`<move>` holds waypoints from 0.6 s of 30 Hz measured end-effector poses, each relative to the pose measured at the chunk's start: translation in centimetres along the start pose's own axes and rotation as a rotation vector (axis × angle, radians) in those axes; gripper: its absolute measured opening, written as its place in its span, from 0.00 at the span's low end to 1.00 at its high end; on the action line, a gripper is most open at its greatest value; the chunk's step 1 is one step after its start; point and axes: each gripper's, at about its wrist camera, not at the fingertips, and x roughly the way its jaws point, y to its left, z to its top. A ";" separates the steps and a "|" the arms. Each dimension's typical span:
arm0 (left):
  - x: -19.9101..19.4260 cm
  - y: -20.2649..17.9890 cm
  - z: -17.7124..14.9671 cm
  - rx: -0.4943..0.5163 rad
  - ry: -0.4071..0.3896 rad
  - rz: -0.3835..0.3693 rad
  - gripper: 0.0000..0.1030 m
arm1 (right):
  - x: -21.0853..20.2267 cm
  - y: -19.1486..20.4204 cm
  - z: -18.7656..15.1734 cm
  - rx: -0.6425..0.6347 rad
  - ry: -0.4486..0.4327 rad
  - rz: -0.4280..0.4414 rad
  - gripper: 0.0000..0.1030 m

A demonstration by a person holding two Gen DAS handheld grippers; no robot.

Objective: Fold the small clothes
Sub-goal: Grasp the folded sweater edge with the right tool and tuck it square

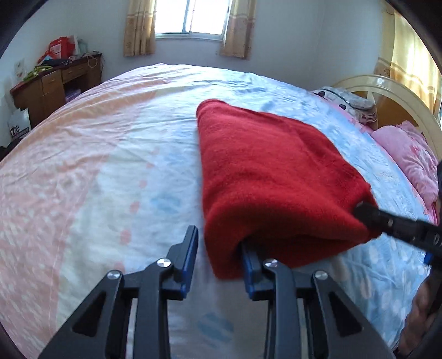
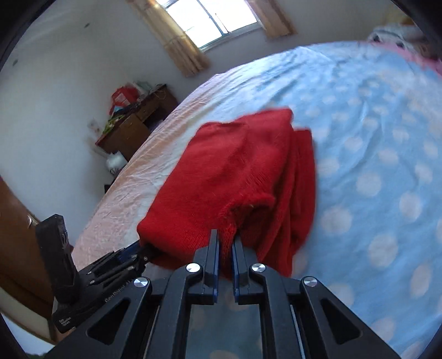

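A folded red knit garment [image 1: 273, 176] lies partly lifted over the bed's blue-and-pink sheet [image 1: 110, 165]. My left gripper [image 1: 218, 243] stands open; its left finger is bare and its right finger is under the garment's near edge. In the right wrist view my right gripper [image 2: 226, 243] is shut on the garment's [image 2: 234, 171] near hem, with red knit pinched between the blue pads. The right gripper also shows in the left wrist view [image 1: 370, 215], biting the garment's right corner. The left gripper shows in the right wrist view [image 2: 138, 248] at the garment's left corner.
A wooden desk [image 1: 52, 85] with clutter stands by the far left wall. Pink pillows [image 1: 408, 154] and a cream headboard [image 1: 386, 88] are at the right. A curtained window [image 1: 190, 19] is in the far wall. A wooden door [image 2: 16, 234] is at the left.
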 end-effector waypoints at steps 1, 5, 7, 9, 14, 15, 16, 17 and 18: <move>0.3 0.0 -0.3 0.005 0.013 0.000 0.37 | 0.6 -0.7 -0.6 0.020 0.008 -0.023 0.07; -0.5 0.5 -1.1 0.038 0.011 0.032 0.67 | 0.7 -5.4 -2.2 0.190 -0.039 0.113 0.04; -1.1 1.4 -1.4 0.033 0.021 0.011 0.75 | -0.2 -6.4 -2.5 0.225 -0.043 0.135 0.04; -1.9 2.3 -1.5 0.024 0.030 -0.015 0.75 | -1.8 -6.1 -2.6 0.208 -0.054 0.090 0.06; -2.6 2.7 0.7 0.023 -0.033 0.019 0.75 | -6.7 -1.4 -1.0 -0.037 -0.230 -0.256 0.09; -2.5 2.5 1.4 0.016 -0.044 0.026 0.75 | -7.1 -0.3 -0.4 -0.077 -0.252 -0.267 0.09; -2.4 2.3 2.3 0.007 -0.059 0.039 0.75 | -6.9 0.8 0.1 -0.115 -0.255 -0.265 0.09; -2.2 2.0 2.9 0.002 -0.070 0.050 0.75 | -6.6 1.5 0.0 -0.137 -0.251 -0.262 0.09; -1.9 1.7 3.7 -0.007 -0.089 0.064 0.75 | -5.7 2.6 0.4 -0.171 -0.235 -0.259 0.09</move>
